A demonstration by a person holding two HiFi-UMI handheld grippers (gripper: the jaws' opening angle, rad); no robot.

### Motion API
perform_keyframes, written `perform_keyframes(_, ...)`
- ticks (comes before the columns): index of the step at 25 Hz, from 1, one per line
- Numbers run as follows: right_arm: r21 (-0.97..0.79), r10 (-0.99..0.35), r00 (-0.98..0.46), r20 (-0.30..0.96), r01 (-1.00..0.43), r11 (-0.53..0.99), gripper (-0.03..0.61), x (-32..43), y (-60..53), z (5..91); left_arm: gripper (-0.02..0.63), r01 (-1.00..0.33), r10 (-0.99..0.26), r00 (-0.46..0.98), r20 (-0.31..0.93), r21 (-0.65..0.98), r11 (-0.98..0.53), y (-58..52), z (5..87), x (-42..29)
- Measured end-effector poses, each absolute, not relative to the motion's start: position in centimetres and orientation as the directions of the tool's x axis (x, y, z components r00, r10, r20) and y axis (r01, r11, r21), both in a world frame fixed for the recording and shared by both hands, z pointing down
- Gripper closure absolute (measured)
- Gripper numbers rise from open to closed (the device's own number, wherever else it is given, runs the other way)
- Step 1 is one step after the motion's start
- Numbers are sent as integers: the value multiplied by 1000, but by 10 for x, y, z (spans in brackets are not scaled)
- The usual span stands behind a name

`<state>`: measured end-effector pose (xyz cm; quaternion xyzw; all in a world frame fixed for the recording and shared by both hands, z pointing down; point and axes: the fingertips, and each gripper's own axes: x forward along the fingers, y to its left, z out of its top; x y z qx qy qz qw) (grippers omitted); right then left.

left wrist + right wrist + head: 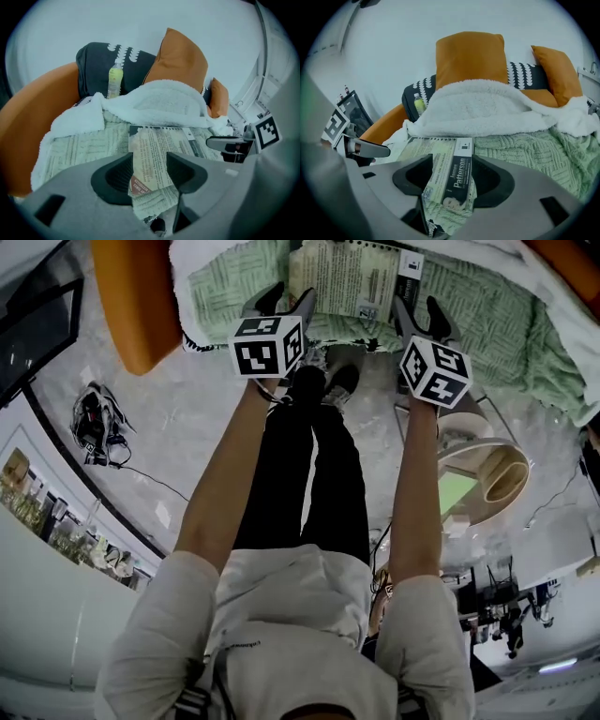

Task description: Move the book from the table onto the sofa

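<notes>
The book [352, 277] lies flat on the green knitted blanket [487, 306] that covers the sofa seat, back cover up. My left gripper [286, 301] hovers at its near left corner and my right gripper [420, 315] at its near right corner. In the left gripper view the book [157, 150] shows in the wide gap of the left gripper [149, 173], with neither pad on it. The right gripper view shows the same: the book's spine edge [457, 173] lies beyond the open right gripper [452, 176], untouched.
A white fleece throw [487, 108] is bunched behind the book, with orange cushions [471, 56] and a dark patterned one behind it. A small bottle [115, 79] leans at the sofa back. The orange sofa arm [136, 296] is at left, a round side table [487, 470] at right.
</notes>
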<state>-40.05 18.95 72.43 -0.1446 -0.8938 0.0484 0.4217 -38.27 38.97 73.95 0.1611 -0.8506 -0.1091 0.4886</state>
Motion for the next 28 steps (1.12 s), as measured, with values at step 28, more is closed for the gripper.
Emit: perform_keyframes(28,-110,307,-711,633,309,945,333,-226,223,506,391,-276,-350,-591,727,225,934,376,500,-202)
